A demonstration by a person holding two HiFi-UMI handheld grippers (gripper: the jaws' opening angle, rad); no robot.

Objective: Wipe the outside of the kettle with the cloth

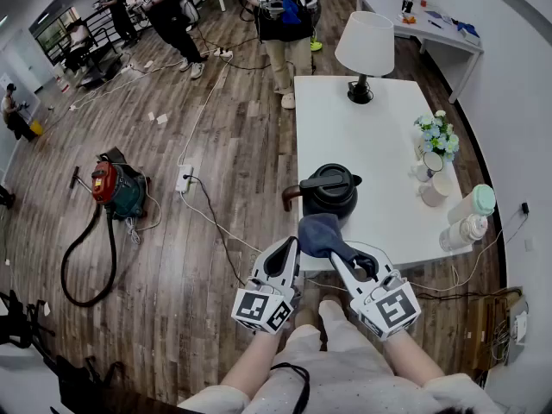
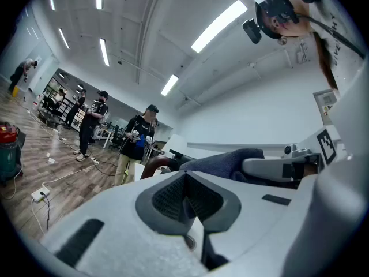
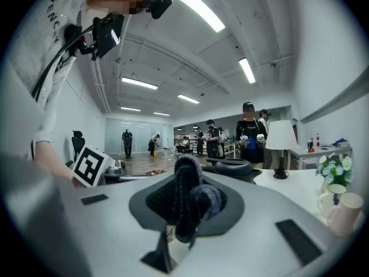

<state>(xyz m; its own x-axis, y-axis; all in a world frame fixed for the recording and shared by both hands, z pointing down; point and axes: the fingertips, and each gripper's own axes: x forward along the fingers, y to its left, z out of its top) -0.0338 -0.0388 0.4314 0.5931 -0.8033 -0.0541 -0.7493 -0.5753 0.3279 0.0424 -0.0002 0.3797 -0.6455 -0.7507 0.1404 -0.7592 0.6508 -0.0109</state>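
Wooden floor (image 1: 233, 136): fills the left and upper part of the head view, crossed by loose cables, with several people standing at its far end

White desk (image 1: 345, 136): rectangular, standing to the right of centre, its near edge just ahead of the seated person's knees

Red and green vacuum cleaner (image 1: 116, 188): on the floor well to the left of the desk, its hose curling toward the person

Table lamp (image 1: 364, 46): white shade on a dark foot, at the far end of the desk

Kettle (image 1: 332, 192): black, upright on the desk near its front edge, lid on, brown handle pointing left

Left gripper (image 1: 289, 247): held low before the desk's near edge, just left of the cloth; its fingers (image 2: 167, 198) are pressed together with nothing between them

Right gripper (image 1: 355, 262): beside the left one, aimed toward the kettle; its fingers are clamped on the cloth

Cloth (image 1: 321, 233): dark blue, bunched, hanging from the right gripper just in front of the kettle at the desk's near edge; whether it touches the kettle cannot be told

Flowers (image 1: 438, 134): a small pale bunch at the desk's right edge

Two white cups (image 1: 431, 179): just in front of the flowers
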